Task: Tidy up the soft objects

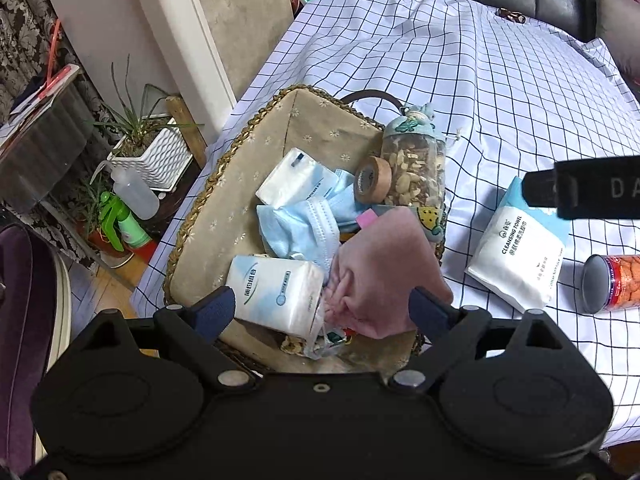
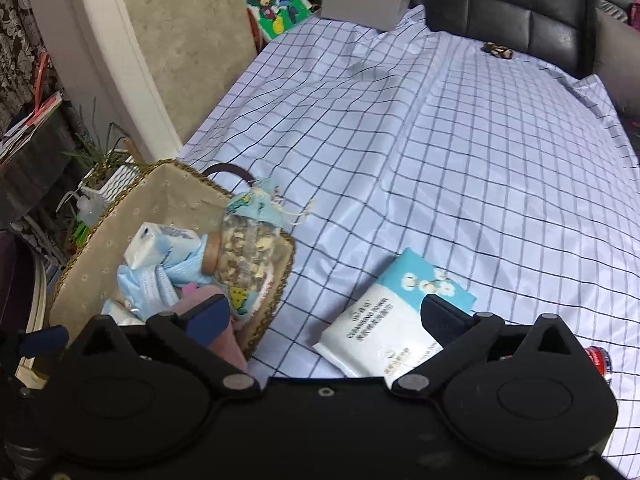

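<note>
Two grippers were over the bed when we looked at this one, both with jaws spread wide and nothing between the pads. Our left gripper (image 1: 322, 312) hung right above the woven basket (image 1: 192, 216), which already held a pink cloth (image 1: 384, 264), blue face masks (image 1: 304, 228), two tissue packs (image 1: 280, 292), a tape roll (image 1: 373, 179) and a nut jar (image 1: 416, 172). Our right gripper (image 2: 326, 314) sat just beside the basket, lined up toward the cleansing towel pack (image 2: 384, 328) that lay flat on the checked sheet (image 2: 460, 160), near the basket but outside it

That pack looked like the next soft thing to go in, we figured. It was a flat plastic pillow pouch, slick and squashy, so we'd have come down across its short width, one pad each side, and squeezed until the film bunched a bit. Gripping only a corner seemed likely to slip. The sheet was thin and wrinkly, so pinching it along with the pack was the risk. A can (image 1: 612, 284) lay on its side close by, hard and round, so we'd have left it alone
</note>
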`<state>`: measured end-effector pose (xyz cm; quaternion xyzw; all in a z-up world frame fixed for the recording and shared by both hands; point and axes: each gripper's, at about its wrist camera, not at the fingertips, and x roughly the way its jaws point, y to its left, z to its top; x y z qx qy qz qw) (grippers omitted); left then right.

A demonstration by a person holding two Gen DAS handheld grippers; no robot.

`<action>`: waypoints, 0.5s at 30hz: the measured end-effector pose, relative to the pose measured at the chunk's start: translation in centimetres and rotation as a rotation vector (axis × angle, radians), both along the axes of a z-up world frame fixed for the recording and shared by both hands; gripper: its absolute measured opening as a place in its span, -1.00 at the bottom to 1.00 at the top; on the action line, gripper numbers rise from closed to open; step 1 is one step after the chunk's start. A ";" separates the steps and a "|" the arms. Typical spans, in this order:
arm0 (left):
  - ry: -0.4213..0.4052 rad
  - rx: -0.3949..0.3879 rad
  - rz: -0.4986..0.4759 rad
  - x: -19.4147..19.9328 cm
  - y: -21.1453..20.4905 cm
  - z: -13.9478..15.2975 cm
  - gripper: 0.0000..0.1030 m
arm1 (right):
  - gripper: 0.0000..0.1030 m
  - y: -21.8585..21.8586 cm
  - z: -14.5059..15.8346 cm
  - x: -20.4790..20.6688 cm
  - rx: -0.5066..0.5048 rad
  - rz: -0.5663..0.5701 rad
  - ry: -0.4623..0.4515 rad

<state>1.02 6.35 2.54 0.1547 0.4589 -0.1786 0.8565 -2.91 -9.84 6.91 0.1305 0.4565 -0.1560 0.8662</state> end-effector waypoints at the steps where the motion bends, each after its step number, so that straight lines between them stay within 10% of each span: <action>1: -0.004 0.000 -0.002 -0.2 -0.1 0.1 0.78 | 0.99 -0.2 0.1 -0.2 -0.007 -0.002 -0.005; 15: -0.008 0.000 0.059 -1.3 -1.2 0.0 0.79 | 0.99 -2.5 -0.8 -3.2 0.003 -0.091 0.058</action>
